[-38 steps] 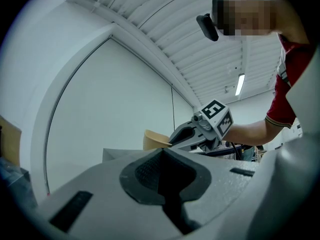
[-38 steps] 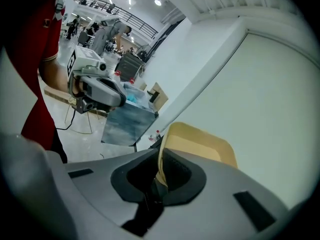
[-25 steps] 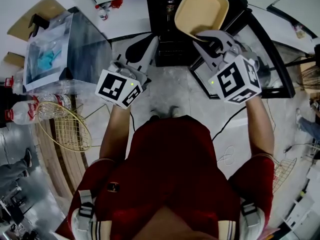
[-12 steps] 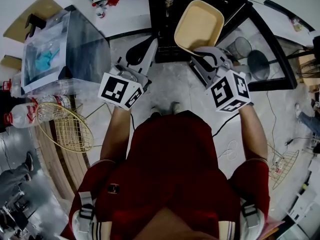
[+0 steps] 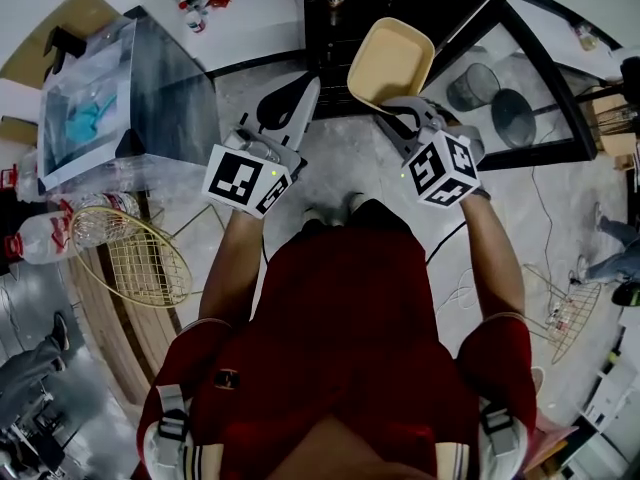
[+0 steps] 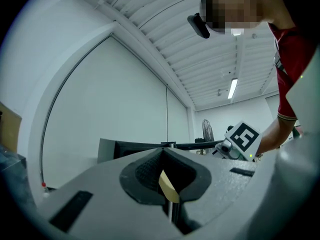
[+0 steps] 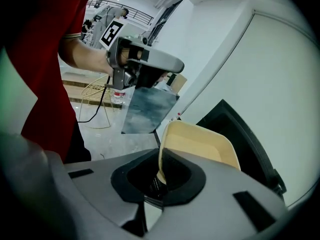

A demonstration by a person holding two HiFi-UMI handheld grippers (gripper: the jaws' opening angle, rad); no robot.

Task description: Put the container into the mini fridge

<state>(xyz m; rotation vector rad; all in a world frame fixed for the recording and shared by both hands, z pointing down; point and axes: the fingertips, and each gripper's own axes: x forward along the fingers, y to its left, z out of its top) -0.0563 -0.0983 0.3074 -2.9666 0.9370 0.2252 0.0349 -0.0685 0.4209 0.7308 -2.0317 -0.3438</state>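
Left gripper: jaws pressed together, carrying nothing, idle near the fridge front.
Container: beige tub, airborne, tilted, just before the black mini fridge, not inside.
Right gripper: clamped on the tub's near rim.
Advice: I'd level the tub, then feed it straight in, slowly.

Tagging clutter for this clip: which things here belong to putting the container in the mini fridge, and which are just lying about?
Job in hand:
- beige container, gripped at its rim by the right claw
- black mini fridge, just ahead

Lying about:
- wire basket
- plastic bottles
- grey metal box
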